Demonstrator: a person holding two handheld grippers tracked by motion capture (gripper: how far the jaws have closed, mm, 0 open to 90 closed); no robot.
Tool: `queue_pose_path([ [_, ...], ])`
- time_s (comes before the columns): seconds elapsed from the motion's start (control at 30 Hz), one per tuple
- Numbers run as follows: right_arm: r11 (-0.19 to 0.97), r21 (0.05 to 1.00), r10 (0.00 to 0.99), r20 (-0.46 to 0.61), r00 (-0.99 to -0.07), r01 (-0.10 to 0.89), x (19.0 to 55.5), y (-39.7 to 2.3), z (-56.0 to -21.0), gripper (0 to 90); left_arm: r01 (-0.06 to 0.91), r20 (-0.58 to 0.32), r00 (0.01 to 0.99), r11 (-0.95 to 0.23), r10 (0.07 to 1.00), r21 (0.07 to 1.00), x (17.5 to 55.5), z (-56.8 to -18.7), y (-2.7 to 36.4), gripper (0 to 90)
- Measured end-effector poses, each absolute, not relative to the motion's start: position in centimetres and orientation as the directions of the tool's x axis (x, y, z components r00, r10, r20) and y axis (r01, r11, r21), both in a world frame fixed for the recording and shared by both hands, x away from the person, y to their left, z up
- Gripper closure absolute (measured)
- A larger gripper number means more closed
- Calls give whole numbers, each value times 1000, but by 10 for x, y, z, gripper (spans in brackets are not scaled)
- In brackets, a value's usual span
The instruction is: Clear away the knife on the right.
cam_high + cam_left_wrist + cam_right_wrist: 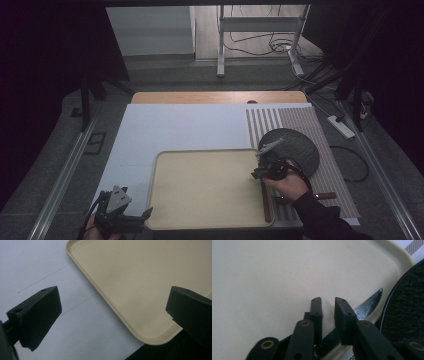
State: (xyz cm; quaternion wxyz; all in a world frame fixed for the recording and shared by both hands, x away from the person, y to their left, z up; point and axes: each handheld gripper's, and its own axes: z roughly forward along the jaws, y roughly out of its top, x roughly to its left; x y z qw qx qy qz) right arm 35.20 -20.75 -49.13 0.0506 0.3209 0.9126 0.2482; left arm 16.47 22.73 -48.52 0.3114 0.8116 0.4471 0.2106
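Observation:
A beige tray (200, 190) lies on a white sheet (175, 125). Along the tray's right rim rests a knife (267, 205) with a brown handle, its serrated blade (369, 305) pointing away. My right gripper (256, 173) hovers just over the knife, and its jaws (328, 305) stand a little apart with bare tray (262, 277) showing in the gap, so it is open and pressing on nothing. My left gripper (145, 215) is at the tray's near left corner, wide open (112, 312), with nothing between its fingers.
A dark round plate (295, 147) sits on a striped placemat (300, 117) just right of the tray, close beside the knife's tip (404, 310). Another brown-handled utensil (327, 195) lies on the mat near the right forearm. The tray's corner (150, 340) reaches the table's front edge.

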Motion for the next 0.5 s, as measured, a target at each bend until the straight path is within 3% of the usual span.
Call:
queue_pose_path([
  [0.5,654,550,624,-4,-781,520,338,-216,-473,405,598,41,505,-384,862,703,165,-485,230,1],
])
